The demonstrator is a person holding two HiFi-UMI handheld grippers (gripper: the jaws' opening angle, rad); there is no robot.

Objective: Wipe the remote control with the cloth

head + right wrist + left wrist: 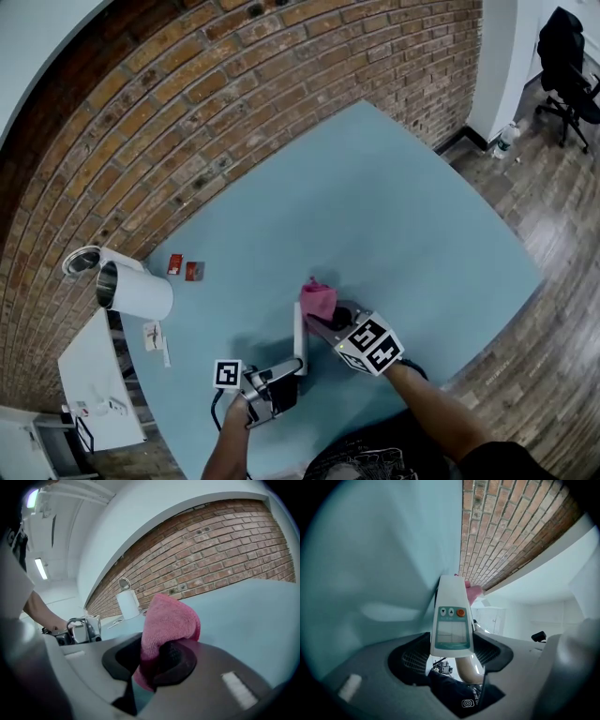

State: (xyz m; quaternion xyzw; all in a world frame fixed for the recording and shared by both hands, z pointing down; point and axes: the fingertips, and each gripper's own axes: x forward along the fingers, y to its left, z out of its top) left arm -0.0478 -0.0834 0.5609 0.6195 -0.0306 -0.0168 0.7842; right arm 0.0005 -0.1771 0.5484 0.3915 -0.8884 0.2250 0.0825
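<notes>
My left gripper [292, 372] is shut on the near end of a white remote control [300, 339], which it holds on edge just above the blue table [403, 216]. In the left gripper view the remote [451, 620] runs away between the jaws, with its screen and orange button facing the camera. My right gripper [325, 323] is shut on a bunched pink cloth [317, 299], which sits at the remote's far end. A pink corner of the cloth [475, 592] peeks out behind the remote's tip. In the right gripper view the cloth [168, 623] bulges up from the jaws.
A white paper towel roll [136, 292] on a metal holder stands at the table's left edge, with two small red items [185, 268] beside it. A brick wall [234, 94] borders the table's far side. A white side table [89, 380] stands at the lower left.
</notes>
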